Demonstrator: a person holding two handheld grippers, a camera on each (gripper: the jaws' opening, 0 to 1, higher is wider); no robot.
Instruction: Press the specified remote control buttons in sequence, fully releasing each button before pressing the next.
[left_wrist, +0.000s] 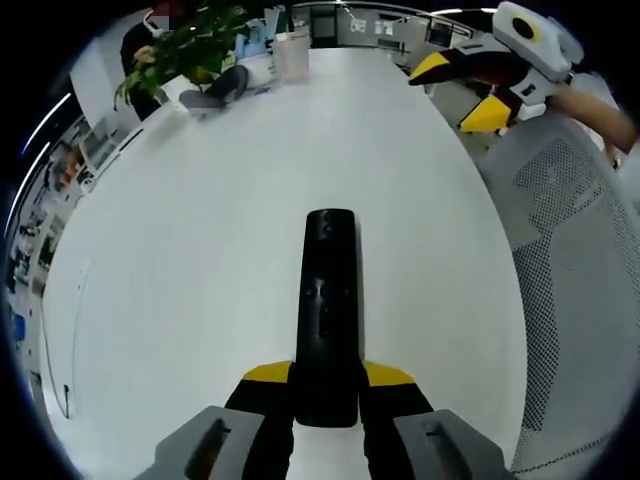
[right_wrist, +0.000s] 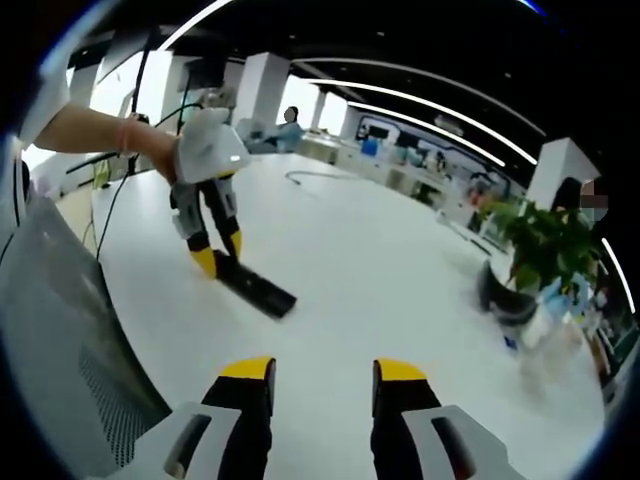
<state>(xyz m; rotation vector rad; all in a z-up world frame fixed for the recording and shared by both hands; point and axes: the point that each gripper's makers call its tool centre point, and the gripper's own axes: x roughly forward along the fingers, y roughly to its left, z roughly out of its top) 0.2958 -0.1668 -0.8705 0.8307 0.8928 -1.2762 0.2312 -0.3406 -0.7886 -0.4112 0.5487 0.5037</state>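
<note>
Long white table (left_wrist: 200, 250), mesh chair (left_wrist: 570, 250), ceiling light strips (right_wrist: 420, 100).

Left gripper (left_wrist: 327, 385) at bottom of left gripper view, yellow-tipped jaws clamped on near end of black remote control (left_wrist: 328, 312). Remote points away along white table (left_wrist: 180, 290), far end raised or resting on surface, cannot tell which. Small buttons faintly visible mid-body, too blurred to read. Right gripper (left_wrist: 468, 92) upper right, well apart from remote, jaws spread, held by hand (left_wrist: 590, 105). Mesh chair back (left_wrist: 575, 300) at right edge. Potted plant (left_wrist: 185, 45) and pale container (left_wrist: 292, 52) at table's far end.
</note>
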